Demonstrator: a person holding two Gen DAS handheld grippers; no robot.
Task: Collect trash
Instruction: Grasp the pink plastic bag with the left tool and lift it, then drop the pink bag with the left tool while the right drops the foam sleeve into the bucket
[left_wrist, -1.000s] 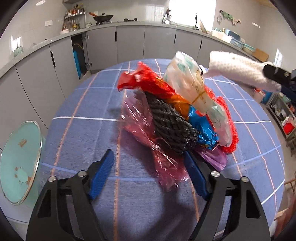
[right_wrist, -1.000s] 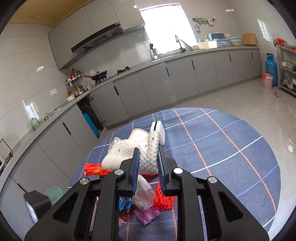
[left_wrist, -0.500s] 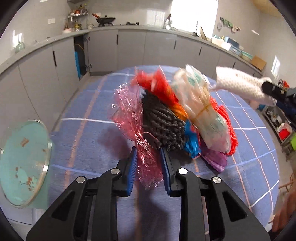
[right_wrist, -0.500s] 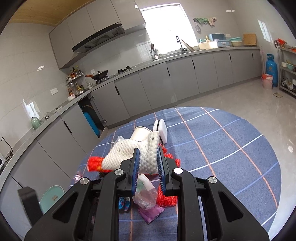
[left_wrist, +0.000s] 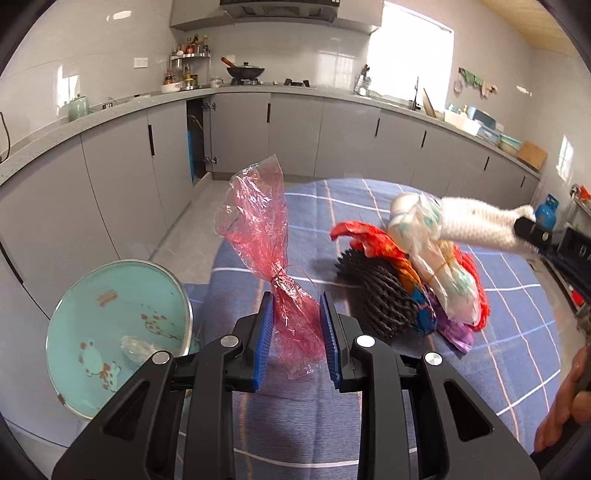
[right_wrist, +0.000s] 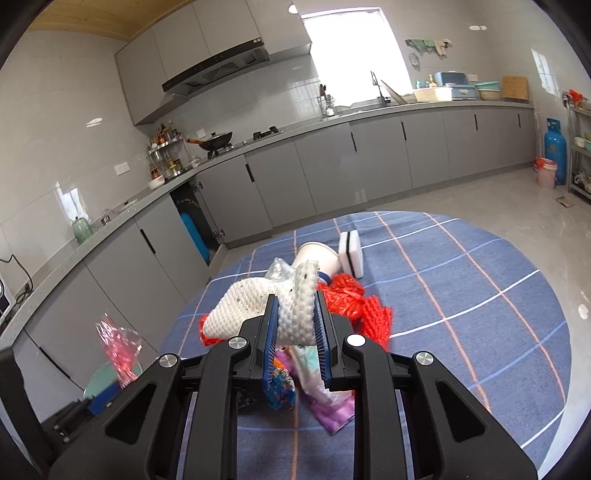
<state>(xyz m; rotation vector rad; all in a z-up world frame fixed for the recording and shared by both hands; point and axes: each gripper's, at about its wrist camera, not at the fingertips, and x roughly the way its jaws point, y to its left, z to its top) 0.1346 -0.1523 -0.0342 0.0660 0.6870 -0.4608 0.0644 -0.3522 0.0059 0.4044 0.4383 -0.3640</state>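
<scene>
The pink cellophane wrapper (left_wrist: 271, 258) has come up off the pile, pinched in the left gripper (left_wrist: 295, 338), just right of the teal bin (left_wrist: 74, 354) at far left. One scrap already lies in the bin. The trash pile (left_wrist: 402, 288) waits mid-table (left_wrist: 517, 332). The right gripper (right_wrist: 293, 336) clamps the white foam net (right_wrist: 251, 304).
</scene>
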